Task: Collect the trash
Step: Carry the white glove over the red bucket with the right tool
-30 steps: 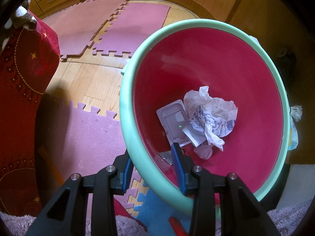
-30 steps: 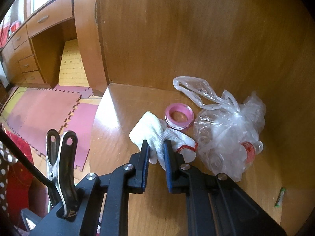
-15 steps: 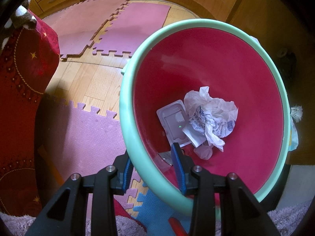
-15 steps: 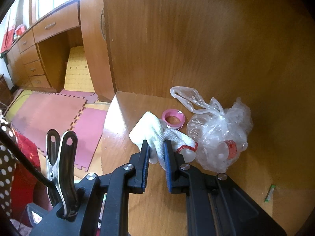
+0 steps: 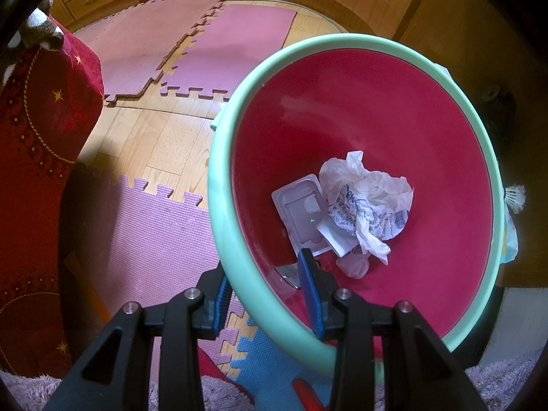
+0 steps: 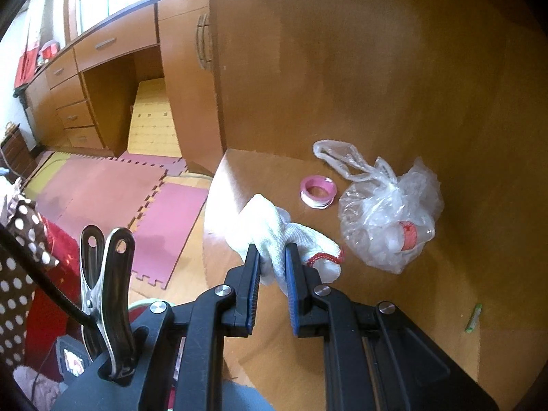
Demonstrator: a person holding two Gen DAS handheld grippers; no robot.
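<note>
My left gripper is shut on the mint-green rim of a round basin with a red inside, one finger outside the wall and one inside. At the bottom lie a crumpled white plastic bag, a clear plastic tray and small scraps. In the right wrist view my right gripper is shut on a white knitted glove with a red cuff edge, held just above the wooden desk. A clear plastic bag holding a bottle and a pink tape roll lie beyond it.
A small green tube lies at the desk's right. Pink and purple foam mats cover the wooden floor. A red cushion sits left of the basin. Wooden drawers and a cabinet stand at the back. A metal clip is fixed beside my right gripper.
My right gripper has drawn back and up with the glove, so the plastic bag and tape roll sit farther off and more of the room shows. The left gripper and basin have stayed still.
</note>
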